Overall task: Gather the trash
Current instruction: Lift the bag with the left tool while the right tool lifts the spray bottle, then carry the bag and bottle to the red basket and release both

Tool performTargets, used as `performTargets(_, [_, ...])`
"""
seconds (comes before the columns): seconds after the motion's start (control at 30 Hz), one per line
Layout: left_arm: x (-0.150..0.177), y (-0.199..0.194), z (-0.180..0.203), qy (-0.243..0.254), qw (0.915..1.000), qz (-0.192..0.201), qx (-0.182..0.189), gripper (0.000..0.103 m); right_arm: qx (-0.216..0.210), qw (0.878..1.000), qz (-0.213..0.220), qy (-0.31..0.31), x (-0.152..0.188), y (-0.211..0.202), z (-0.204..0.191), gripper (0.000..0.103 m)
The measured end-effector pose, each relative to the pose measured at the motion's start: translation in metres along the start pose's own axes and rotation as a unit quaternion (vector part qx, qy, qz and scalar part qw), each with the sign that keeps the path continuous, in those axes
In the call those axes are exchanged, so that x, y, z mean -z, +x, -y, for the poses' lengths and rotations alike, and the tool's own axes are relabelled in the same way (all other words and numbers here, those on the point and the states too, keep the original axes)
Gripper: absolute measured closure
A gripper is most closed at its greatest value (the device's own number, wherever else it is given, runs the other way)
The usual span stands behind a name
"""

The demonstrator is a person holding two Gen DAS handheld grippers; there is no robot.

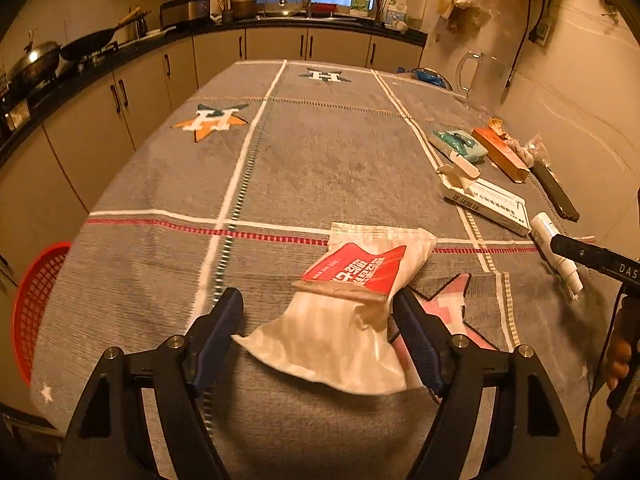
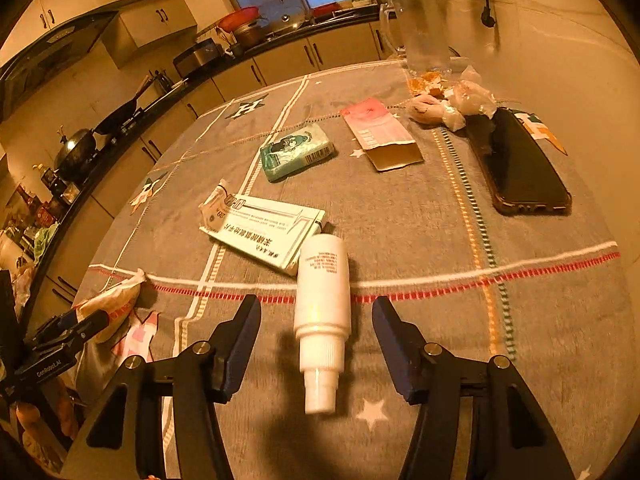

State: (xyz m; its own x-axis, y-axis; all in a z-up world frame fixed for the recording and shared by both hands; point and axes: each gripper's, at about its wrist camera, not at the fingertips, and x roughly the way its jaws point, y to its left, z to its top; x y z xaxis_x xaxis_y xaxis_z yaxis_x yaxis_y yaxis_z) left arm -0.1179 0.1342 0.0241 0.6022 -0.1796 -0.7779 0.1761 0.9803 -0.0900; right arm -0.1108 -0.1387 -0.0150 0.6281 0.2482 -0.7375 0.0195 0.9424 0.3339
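One white wrapper with a red label (image 1: 352,296) lies on the grey cloth-covered table (image 1: 320,152), and the left gripper (image 1: 318,312) is angled down over it, jaws spread wide with the wrapper sitting between them, its right edge seeming to brush the right finger (image 1: 416,332). Over on the other side, one white spray bottle (image 2: 323,300) lies flat, nozzle toward the camera, and the right gripper (image 2: 316,320) tilts down at it, jaws well apart, neither pad touching. Beyond the bottle: one pale green-and-white box (image 2: 264,236) just against it, one teal tissue pack (image 2: 296,152), one pink flattened carton (image 2: 380,132), one black phone (image 2: 516,164), a cluster of crumpled wrappers (image 2: 452,104). One red basket (image 1: 34,304) sits off the table's left edge.
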Motion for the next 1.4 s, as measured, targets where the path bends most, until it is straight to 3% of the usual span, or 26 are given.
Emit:
performTargets(0.13, [0.000, 0.001, 0.004, -0.002, 1.0000, 0.001, -0.007, 0.027, 0.009, 1.000, -0.004, -0.003, -0.001, 0.007, -0.002, 0.041])
performTargets(0.17, [0.000, 0.001, 0.003, -0.006, 1.0000, 0.000, -0.005, 0.032, 0.011, 1.000, -0.004, -0.004, -0.001, 0.008, -0.002, 0.042])
performTargets(0.23, [0.000, 0.000, -0.001, -0.021, 0.9997, -0.001, 0.009, 0.037, 0.015, 1.000, -0.007, -0.007, 0.000, 0.008, -0.003, 0.053])
performTargets(0.3, [0.000, -0.004, -0.006, -0.034, 0.9993, 0.006, 0.016, 0.039, 0.017, 1.000, -0.013, -0.008, 0.000, 0.010, -0.002, 0.071])
performTargets(0.63, [-0.004, -0.059, -0.038, -0.091, 0.9932, 0.071, 0.010, 0.040, 0.001, 1.000, 0.015, -0.002, 0.004, -0.022, -0.002, 0.071])
performTargets(1.0, [0.014, -0.114, -0.100, -0.129, 0.9777, 0.129, -0.104, 0.040, -0.039, 0.998, 0.021, -0.050, 0.002, -0.034, -0.055, 0.071])
performTargets(1.27, [0.044, -0.129, -0.168, -0.190, 0.9580, 0.133, -0.169, 0.040, -0.090, 0.989, 0.002, -0.114, -0.005, -0.014, -0.136, 0.071])
performTargets(1.4, [0.059, -0.125, -0.202, -0.222, 0.9500, 0.123, -0.181, 0.040, -0.122, 0.982, -0.014, -0.145, -0.009, 0.003, -0.185, 0.071])
